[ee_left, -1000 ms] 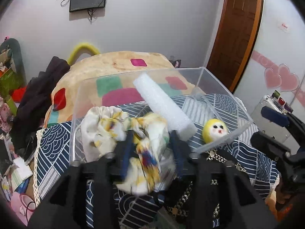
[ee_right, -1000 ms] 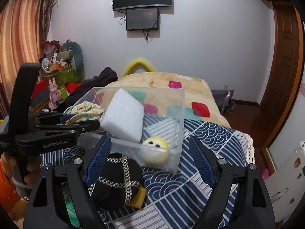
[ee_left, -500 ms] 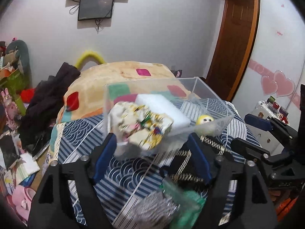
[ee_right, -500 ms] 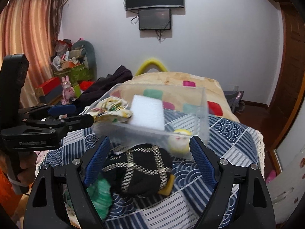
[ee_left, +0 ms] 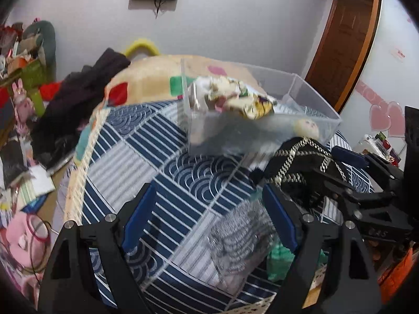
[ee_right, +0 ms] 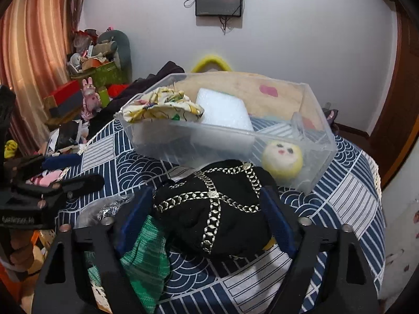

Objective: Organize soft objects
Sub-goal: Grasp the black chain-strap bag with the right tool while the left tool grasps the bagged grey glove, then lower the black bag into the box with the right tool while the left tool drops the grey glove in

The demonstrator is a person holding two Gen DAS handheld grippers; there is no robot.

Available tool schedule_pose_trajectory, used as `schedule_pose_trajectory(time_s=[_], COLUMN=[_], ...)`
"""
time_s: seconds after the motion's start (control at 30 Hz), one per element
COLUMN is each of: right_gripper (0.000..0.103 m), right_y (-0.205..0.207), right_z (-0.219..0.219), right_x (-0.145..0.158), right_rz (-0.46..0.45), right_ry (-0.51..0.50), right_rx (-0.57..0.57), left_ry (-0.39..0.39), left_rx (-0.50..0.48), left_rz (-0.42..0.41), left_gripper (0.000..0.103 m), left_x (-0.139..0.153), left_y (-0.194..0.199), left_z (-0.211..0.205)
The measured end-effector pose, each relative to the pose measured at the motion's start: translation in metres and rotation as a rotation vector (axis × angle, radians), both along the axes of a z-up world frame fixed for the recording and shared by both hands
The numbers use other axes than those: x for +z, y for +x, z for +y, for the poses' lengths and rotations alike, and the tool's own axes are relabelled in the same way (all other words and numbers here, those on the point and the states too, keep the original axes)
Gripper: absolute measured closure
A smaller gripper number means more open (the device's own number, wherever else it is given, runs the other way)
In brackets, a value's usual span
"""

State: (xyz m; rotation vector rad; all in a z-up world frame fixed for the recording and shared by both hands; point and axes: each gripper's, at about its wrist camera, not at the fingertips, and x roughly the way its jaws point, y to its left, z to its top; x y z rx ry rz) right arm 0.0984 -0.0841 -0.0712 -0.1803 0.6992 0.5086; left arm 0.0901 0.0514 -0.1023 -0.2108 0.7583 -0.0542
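A clear plastic bin (ee_right: 318, 120) (ee_left: 309, 96) stands on the blue patterned bed. A floral cloth (ee_right: 162, 106) (ee_left: 241, 99) lies over its near left rim, with a white foam block (ee_right: 222, 108) and a yellow face ball (ee_right: 282, 158) (ee_left: 306, 128) inside. A black cloth with gold chains (ee_right: 214, 209) (ee_left: 301, 157) lies in front of the bin. My right gripper (ee_right: 207, 225) is open, its fingers on either side of the black cloth. My left gripper (ee_left: 209, 217) is open and empty above the bedspread. A silver-grey cloth (ee_left: 235, 238) and a green cloth (ee_right: 146, 256) lie near it.
A beige quilt (ee_left: 146, 81) and dark clothes (ee_left: 78, 99) lie behind the bin. Cluttered boxes and toys (ee_right: 89, 78) stand at the left wall. A wooden door (ee_left: 343, 39) is at the right. The bed edge drops off at the left (ee_left: 76, 180).
My left gripper let go of the floral cloth on the bin's rim, opened and pulled back. My right gripper moved down around the black chained cloth.
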Motion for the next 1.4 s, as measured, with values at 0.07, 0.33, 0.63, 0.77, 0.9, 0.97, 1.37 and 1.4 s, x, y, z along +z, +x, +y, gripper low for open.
schedule_pose_trajectory(time_s=[0.07, 0.33, 0.63, 0.77, 0.9, 0.97, 1.37, 1.4], right_gripper=[0.052, 0.079, 0.080, 0.080, 0.080, 0.080, 0.080, 0.080], right_y=[-0.001, -0.013, -0.026, -0.029, -0.031, -0.032, -0.034, -0.033], right_z=[-0.001, -0.010, -0.041, -0.047, -0.051, -0.052, -0.058, -0.058], right_x=[0.000, 0.011, 0.036, 0.038, 0.039, 0.042, 0.060, 0.062], right_rz=[0.015, -0.030, -0.087, -0.086, -0.088, -0.094, -0.148, -0.154], right_ry=[0.012, 0.036, 0.134, 0.147, 0.157, 0.165, 0.184, 0.187], right_rx=[0.012, -0.002, -0.054, -0.064, -0.072, -0.073, -0.086, -0.086], left_ry=[-0.022, -0.002, 0.006, 0.004, 0.018, 0.035, 0.063, 0.066], left_rx=[-0.012, -0.074, -0.047, -0.053, -0.086, -0.080, -0.065, -0.063], left_rz=[0.013, 0.002, 0.069, 0.078, 0.052, 0.037, -0.079, -0.090], left_gripper=[0.020, 0.009, 0.009, 0.036, 0.057, 0.067, 0.071, 0.071], left_x=[-0.004, -0.006, -0.030, -0.042, -0.039, -0.034, 0.010, 0.015], left_y=[-0.002, -0.014, -0.008, -0.009, -0.015, -0.019, -0.035, -0.037], left_z=[-0.003, -0.026, -0.029, -0.032, -0.039, -0.043, -0.040, -0.041])
